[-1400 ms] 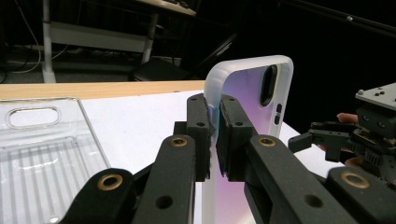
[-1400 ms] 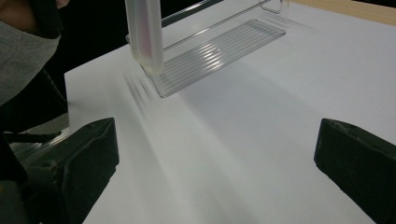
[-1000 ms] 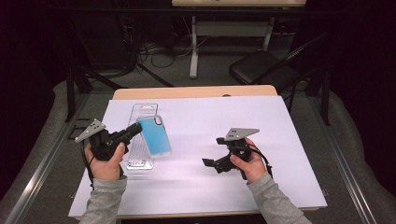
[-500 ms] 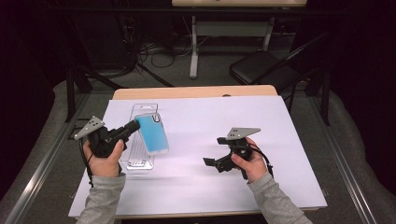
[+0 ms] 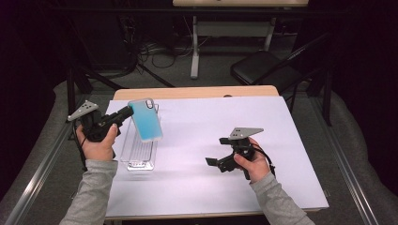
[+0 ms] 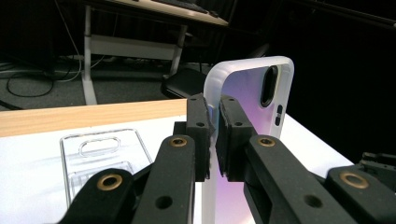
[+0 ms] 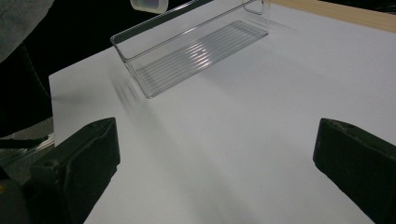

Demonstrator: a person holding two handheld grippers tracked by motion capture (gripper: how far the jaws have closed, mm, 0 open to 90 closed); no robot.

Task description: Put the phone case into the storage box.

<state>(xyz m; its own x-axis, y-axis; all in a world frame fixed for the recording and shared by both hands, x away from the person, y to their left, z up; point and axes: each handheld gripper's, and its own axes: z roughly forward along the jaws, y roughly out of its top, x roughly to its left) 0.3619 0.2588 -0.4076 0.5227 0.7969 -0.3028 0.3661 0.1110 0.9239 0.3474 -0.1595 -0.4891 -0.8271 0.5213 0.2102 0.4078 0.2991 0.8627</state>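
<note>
Pinching the edge of a blue phone case (image 5: 145,123), the left gripper (image 5: 126,113) holds it tilted in the air above a clear plastic tray (image 5: 137,154); in the left gripper view its jaws press on the case's pale rim. The right gripper (image 5: 212,162) rests low over the white table (image 5: 225,117), well apart, jaws spread wide with nothing between them.

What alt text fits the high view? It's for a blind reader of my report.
The left gripper holds a blue phone case by its edge, raised above a clear plastic tray on a white table. The right gripper rests open on the table, apart from both.
</note>
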